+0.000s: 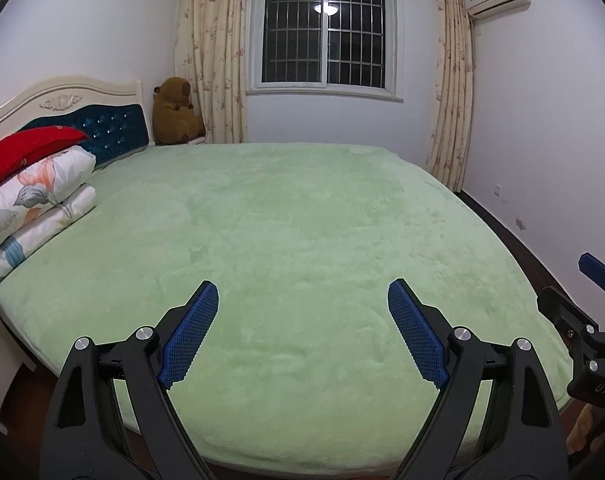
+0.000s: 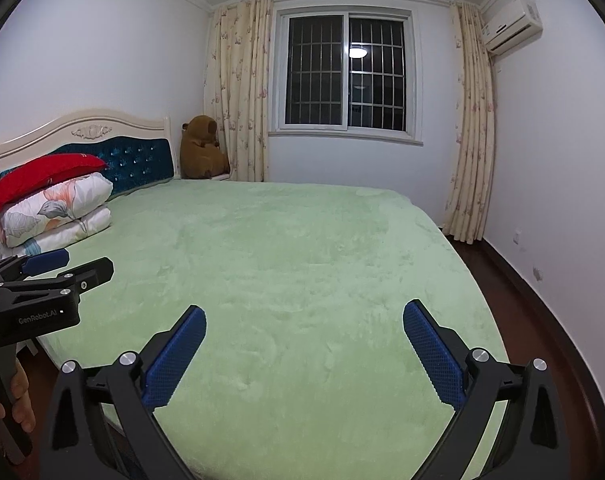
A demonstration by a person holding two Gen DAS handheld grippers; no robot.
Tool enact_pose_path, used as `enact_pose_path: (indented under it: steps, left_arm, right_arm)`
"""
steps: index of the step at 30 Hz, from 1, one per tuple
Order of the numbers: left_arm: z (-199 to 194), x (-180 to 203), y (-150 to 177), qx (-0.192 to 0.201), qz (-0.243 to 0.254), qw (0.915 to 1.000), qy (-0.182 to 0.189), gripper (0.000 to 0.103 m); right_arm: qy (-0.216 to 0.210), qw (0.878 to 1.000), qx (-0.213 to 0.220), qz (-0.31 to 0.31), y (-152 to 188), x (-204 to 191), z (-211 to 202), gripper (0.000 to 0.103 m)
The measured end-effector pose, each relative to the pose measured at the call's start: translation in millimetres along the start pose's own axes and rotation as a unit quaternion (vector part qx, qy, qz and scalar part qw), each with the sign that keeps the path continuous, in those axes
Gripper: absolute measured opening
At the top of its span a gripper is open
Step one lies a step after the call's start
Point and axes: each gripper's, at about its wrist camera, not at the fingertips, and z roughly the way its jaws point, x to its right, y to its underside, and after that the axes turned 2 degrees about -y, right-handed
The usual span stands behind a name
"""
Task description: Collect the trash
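No trash shows in either view. A wide bed under a pale green fleece blanket (image 1: 302, 216) (image 2: 302, 256) fills both views, its top smooth and bare. My left gripper (image 1: 303, 282) hangs open above the near edge of the bed, nothing between its blue pads. My right gripper (image 2: 305, 305) stands open beside it, just as wide, also with nothing in it. In the right wrist view the left gripper (image 2: 84, 263) shows at the left edge with a hand (image 2: 18, 400) on its handle. The right gripper (image 1: 562, 278) shows at the right edge of the left wrist view.
A red pillow (image 1: 26, 152) lies on folded floral quilts (image 1: 34, 200) against the cream and blue headboard (image 1: 114, 128). A brown plush bear (image 1: 176, 112) sits in the far corner by the curtains (image 1: 214, 60). Dark wood floor (image 2: 542, 320) runs along the right wall.
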Motion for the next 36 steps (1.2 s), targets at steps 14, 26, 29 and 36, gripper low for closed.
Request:
enact_pose_path:
  steps: [14, 26, 29, 36]
  left_arm:
    - [-8.5, 4.3, -8.3, 0.017, 0.0, 0.9998, -0.01, 0.085]
    - [-9.6, 7.9, -12.8, 0.022, 0.0, 0.9996, -0.019, 0.085]
    - [-10.5, 9.3, -13.2, 0.025, 0.002, 0.9995, -0.022, 0.085]
    - [-9.8, 8.8, -12.7, 0.025, -0.001, 0.9995, -0.021, 0.085]
  right_arm:
    - [0.004, 1.0, 0.013, 0.005, -9.1, 2.7, -7.9, 0.097]
    - [0.004, 1.0, 0.011, 0.007, -8.9, 4.2, -7.8, 0.097]
    - [0.004, 1.0, 0.01, 0.005, -10.1, 4.3, -7.1, 0.097]
    - [0.006, 1.0, 0.007, 0.007, -8.3, 5.3, -4.1, 0.097]
